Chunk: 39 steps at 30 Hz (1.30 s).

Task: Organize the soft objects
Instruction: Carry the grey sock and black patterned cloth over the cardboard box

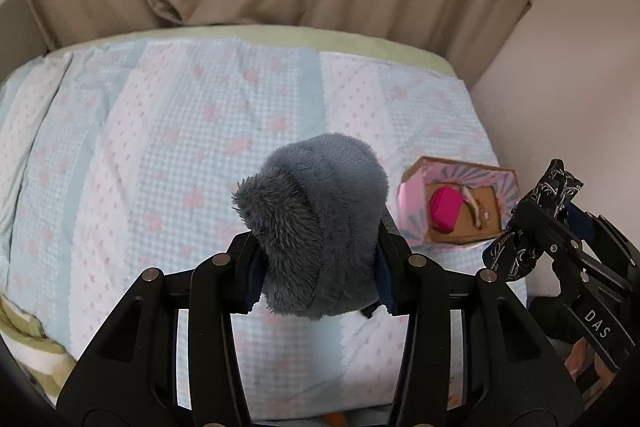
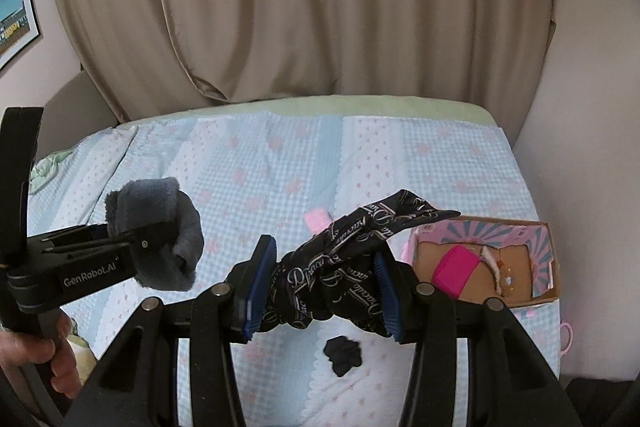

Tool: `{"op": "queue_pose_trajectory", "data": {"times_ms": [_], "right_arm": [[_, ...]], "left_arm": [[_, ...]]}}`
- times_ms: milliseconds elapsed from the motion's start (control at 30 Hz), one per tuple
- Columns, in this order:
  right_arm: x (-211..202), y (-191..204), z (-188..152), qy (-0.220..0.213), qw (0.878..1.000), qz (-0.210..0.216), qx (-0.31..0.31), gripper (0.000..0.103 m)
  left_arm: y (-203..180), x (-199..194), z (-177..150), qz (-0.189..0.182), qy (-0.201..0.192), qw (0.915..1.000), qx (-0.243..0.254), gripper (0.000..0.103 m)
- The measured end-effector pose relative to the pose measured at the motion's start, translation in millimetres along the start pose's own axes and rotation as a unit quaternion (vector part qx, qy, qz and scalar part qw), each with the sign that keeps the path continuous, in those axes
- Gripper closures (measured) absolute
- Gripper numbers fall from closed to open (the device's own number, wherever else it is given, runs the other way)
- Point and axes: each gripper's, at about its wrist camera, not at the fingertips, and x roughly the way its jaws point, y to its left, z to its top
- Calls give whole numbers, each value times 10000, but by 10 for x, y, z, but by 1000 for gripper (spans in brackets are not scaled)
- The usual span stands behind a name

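My left gripper [image 1: 318, 267] is shut on a fluffy grey plush item [image 1: 316, 219] and holds it above the bed; it also shows in the right wrist view [image 2: 160, 231] at the left. My right gripper [image 2: 320, 287] is shut on a black printed cloth [image 2: 352, 255], held above the bed; the cloth shows at the right of the left wrist view [image 1: 536, 227]. An open pink cardboard box [image 2: 540, 239] lies on the bed at the right with a magenta item [image 2: 456, 273] in it. The box also shows in the left wrist view [image 1: 412, 199].
The bed has a light blue and pink quilt [image 2: 280, 167]. A small black scrunchie [image 2: 342, 349] lies on it under my right gripper. A pink object [image 2: 318, 219] lies behind the cloth. Beige curtains [image 2: 320, 7] hang behind the bed; a wall [image 2: 580, 147] stands at the right.
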Motion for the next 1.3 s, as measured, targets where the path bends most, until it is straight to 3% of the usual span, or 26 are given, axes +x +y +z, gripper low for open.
{"op": "queue_pose_trajectory", "data": {"times_ms": [333,600,933,1300], "right_arm": [[-273,-960,37,-201,9993,-219,209,59],[-101,-2019,-19,204,9975,-520,442,59],[807,-3019,-70,1092,9906,-467,671,59],[1886,-3577,-248,2030,9732,-119,1072,58]], "left_arm": [[-1068,175,53,-244,-69,9995,185,62],[-2115,805,24,-560,312,9973,352,62],[-3024,2023,-84,-591,1190,9901,448,62],[-3299,3209,-342,-369,2101,9753,572,60]]}}
